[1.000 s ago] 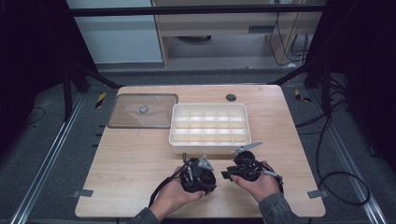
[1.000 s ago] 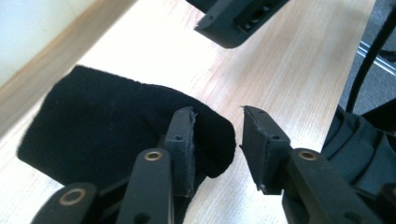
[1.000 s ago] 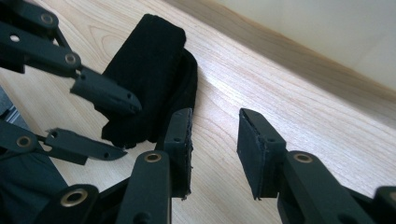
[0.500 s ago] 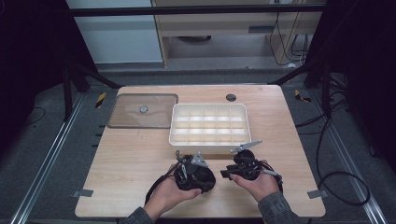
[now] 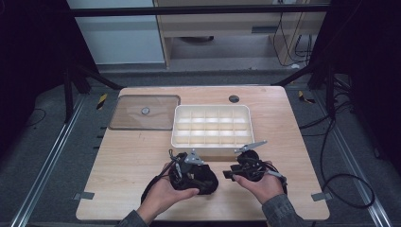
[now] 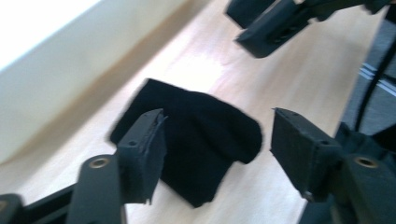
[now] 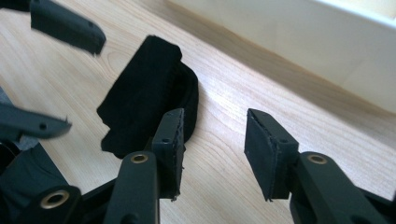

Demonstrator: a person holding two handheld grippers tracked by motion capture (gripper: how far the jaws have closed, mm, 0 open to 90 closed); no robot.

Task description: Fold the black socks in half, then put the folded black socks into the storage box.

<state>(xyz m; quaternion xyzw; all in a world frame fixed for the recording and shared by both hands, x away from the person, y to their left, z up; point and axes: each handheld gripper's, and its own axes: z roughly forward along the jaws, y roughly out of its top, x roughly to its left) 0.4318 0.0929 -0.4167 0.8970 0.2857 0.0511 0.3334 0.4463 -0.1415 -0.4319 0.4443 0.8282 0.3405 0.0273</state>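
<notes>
Black folded cloth (image 6: 196, 140) lies flat on the desk (image 5: 118, 175), just in front of the white compartment tray (image 5: 211, 124), between the two hands. Left tool (image 6: 217, 140): jaws apart and just been opening; the cloth sits between them in the left gripper view, but the pads press on nothing. Right tool (image 7: 214, 149): jaws also apart, just been opening a little, bare wood between them; its left pad stands at the cloth's edge, contact unclear. Clear lid (image 5: 144, 112) rests on the desk, left of the tray. Both hands low at the near edge.
</notes>
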